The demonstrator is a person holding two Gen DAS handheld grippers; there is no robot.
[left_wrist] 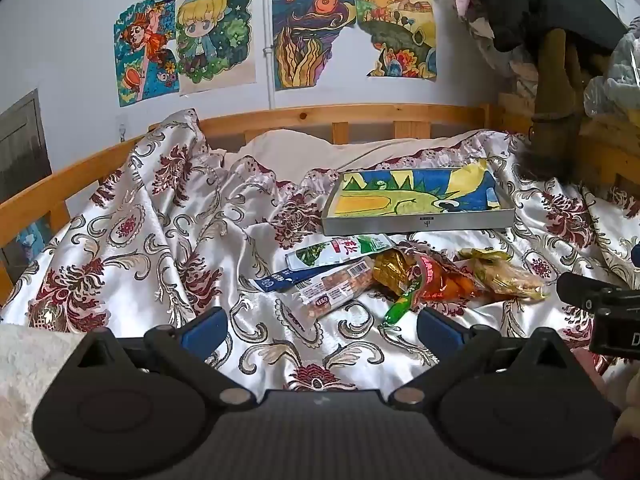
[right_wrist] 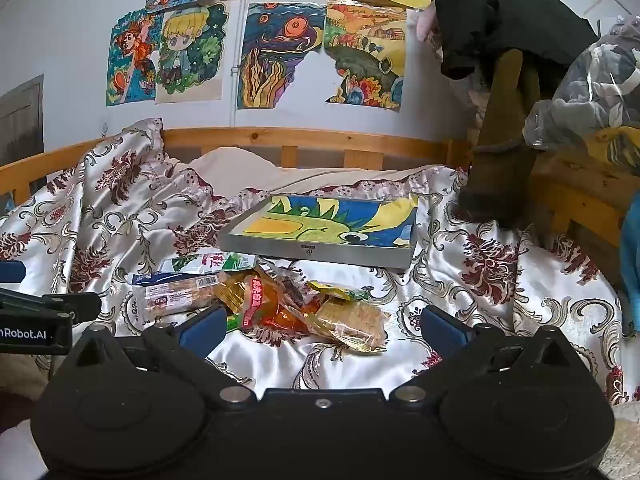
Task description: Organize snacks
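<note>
Left wrist view: the left gripper (left_wrist: 322,326) is seen at the bottom of the frame with its blue-padded jaws spread fully wide and nothing between them, held above a shiny white satin bedspread with dark red floral print (left_wrist: 168,248). A heap of snack packets (left_wrist: 400,276) lies at the centre of the frame: a green-and-white pouch (left_wrist: 340,250), a clear bar packet with a barcode label (left_wrist: 340,284), a gold foil wrapper (left_wrist: 394,270), an orange-red packet (left_wrist: 444,284) and a yellow cracker packet (left_wrist: 508,276). Just behind the heap, a shallow grey rectangular tray lined with a blue and yellow drawing (left_wrist: 416,224) is set on the bedspread. A wooden bed rail (left_wrist: 340,114) and coloured drawings taped to the wall (left_wrist: 280,36) fill the upper frame. In the right wrist view, the right gripper (right_wrist: 322,326) is likewise fully open and empty, with the snack heap at lower centre, just ahead of its left pad.
</note>
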